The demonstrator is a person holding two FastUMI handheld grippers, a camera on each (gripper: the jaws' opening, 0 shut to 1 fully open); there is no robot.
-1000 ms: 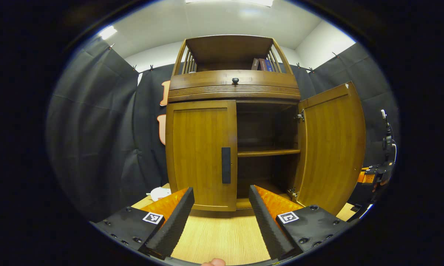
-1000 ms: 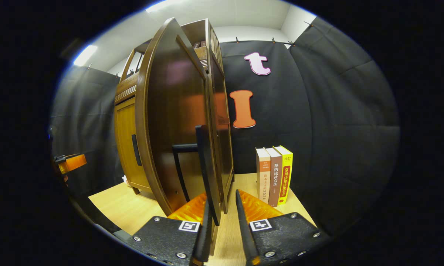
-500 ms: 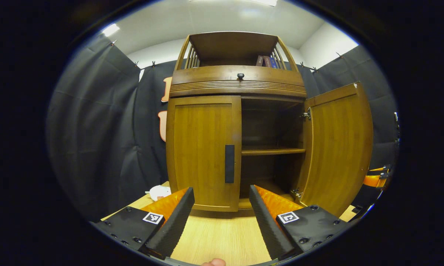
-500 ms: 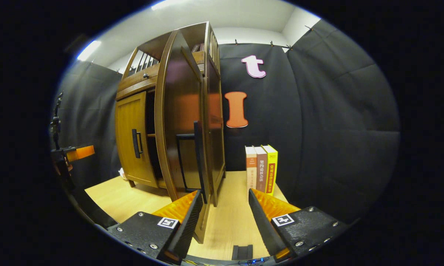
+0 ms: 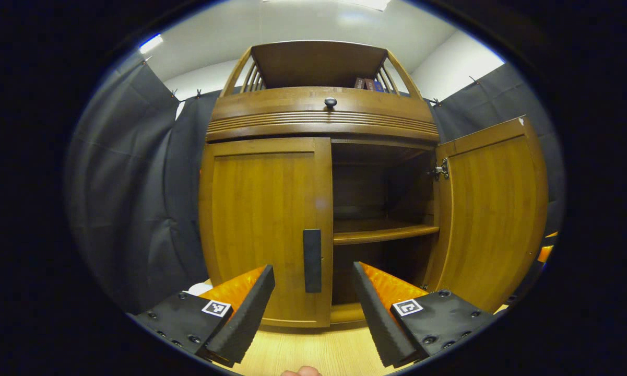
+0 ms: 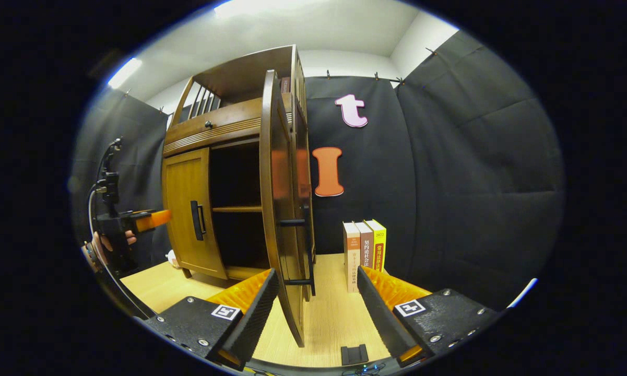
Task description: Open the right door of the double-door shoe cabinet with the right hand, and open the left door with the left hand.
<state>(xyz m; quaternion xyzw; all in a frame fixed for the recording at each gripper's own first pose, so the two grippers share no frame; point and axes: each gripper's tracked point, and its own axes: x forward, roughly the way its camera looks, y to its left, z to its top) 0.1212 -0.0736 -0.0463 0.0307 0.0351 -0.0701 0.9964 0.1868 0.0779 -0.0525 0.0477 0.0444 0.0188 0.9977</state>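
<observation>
Left gripper view looks straight at the brown wooden double-door shoe cabinet [image 5: 321,209], which stands on the pale wood tabletop [image 5: 313,352]. Its left door [image 5: 263,230] is closed, with a dark upright bar handle [image 5: 312,260] near its inner edge, while its right door [image 5: 493,219] is swung wide open on metal hinges [image 5: 440,170], showing a dark interior with one wooden shelf [image 5: 383,232]. The left hand-held gripper [image 5: 313,308] has its fingers spread wide and holds nothing; the bar handle sits above the gap between them, apart from both. A small round dark knob [image 5: 330,102] marks the drawer front above the doors, and a few book spines [image 5: 368,83] show in the railed top compartment. In the right gripper view the open right door [image 6: 282,209] is seen nearly edge-on, its black bar handle [image 6: 305,250] just ahead of the right hand-held gripper [image 6: 316,313], whose fingers are also spread apart and touch nothing. Three upright books [image 6: 364,253], white, brown and yellow, stand on the tabletop [image 6: 329,324] against the black cloth wall. Far to the left in that view, a hand [image 6: 109,243] holds the left hand-held gripper [image 6: 149,219] near the closed left door [image 6: 188,209].
</observation>
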